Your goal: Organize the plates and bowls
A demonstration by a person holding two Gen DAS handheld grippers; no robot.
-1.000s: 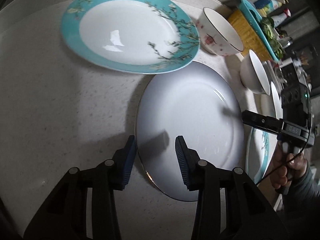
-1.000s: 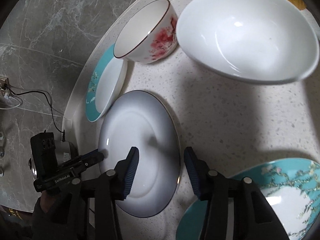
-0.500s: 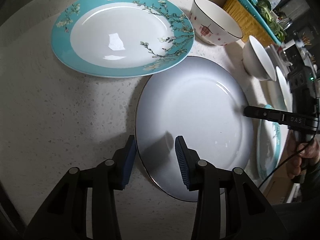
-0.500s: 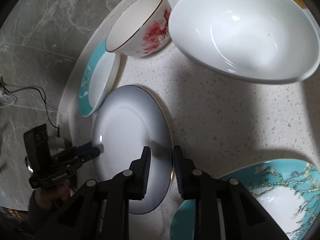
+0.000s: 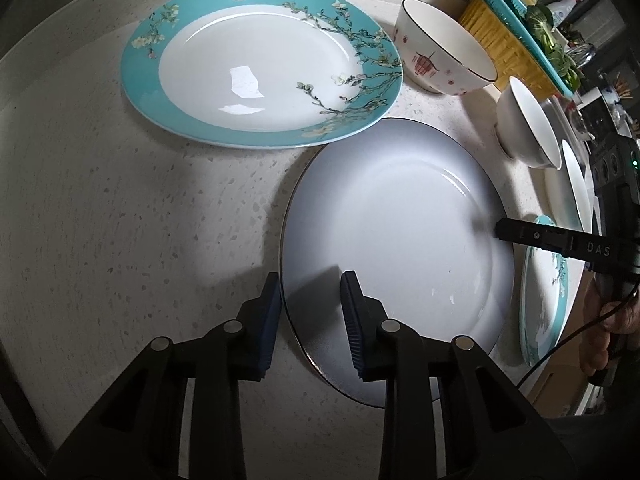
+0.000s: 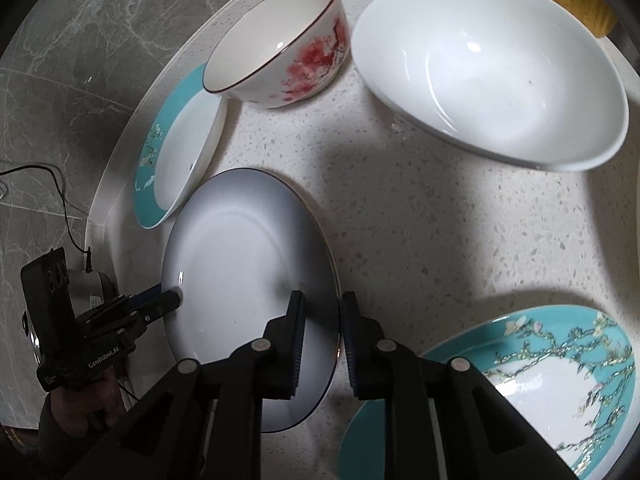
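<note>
Both your claws narrowed onto the round grey-white gold-rimmed porcelain plate [image 5: 392, 232]: right claw [image 6: 322, 332] pinched its rim, left claw [image 5: 310, 320] was closing astride it, risking slippage if lifted early.

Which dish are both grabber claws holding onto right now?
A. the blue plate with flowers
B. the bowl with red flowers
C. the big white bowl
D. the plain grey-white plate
D. The left gripper has its jaws closing astride one edge of the plain grey-white plate, and the right gripper clamps the opposite edge; the other dishes lie untouched on the counter.
</note>
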